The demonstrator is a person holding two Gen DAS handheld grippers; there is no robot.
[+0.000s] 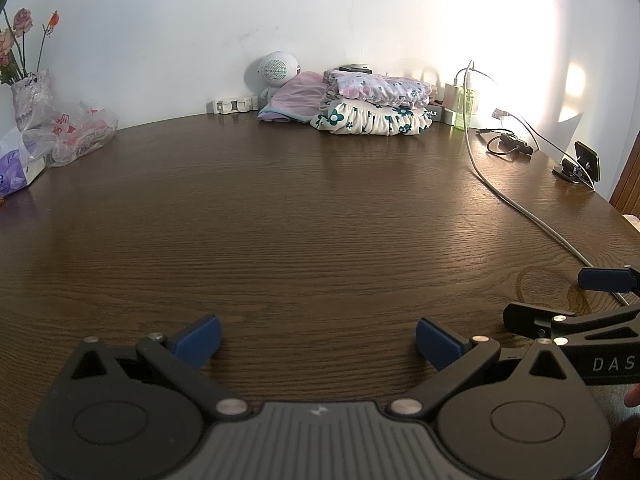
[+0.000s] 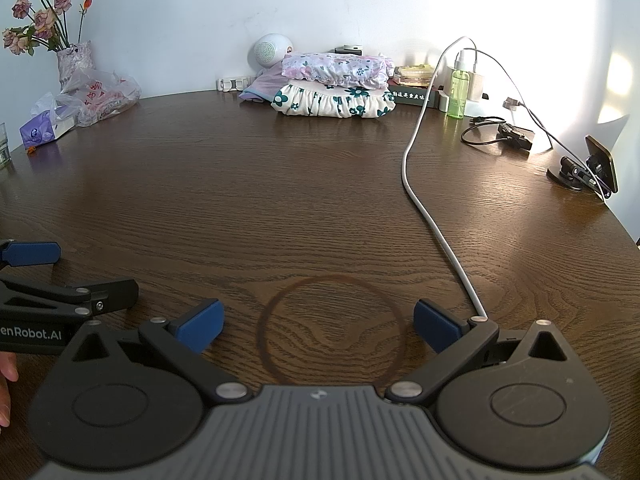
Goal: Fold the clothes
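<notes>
**Both tools wide open over bare bench, folded clothes far ahead**

The left tool hovers low over the dark wood-grain bench, its blue pads spread wide with nothing between them. The right tool sits just beside it, spread equally wide and empty; a dark ring stain on the wood lies between its pads. A white cable starts at its right pad and snakes away toward the far right.

Far ahead of both tools, against the wall, sits the stack of folded clothes. The bottom piece is cream with dark teal flowers and a gathered, ruffled edge; on it lies a white piece printed with pink and small dark flowers, also gathered. A lilac garment slumps against the stack's left side.

Behind that stands a round white speaker figure. To the stack's right are a green spray bottle, a white charger, a black cable coil and a phone stand. Far left of the tools are a tissue pack, a crumpled plastic bag and a vase of dried roses. The wall is plain white, with strong sunlight on its right part.
</notes>
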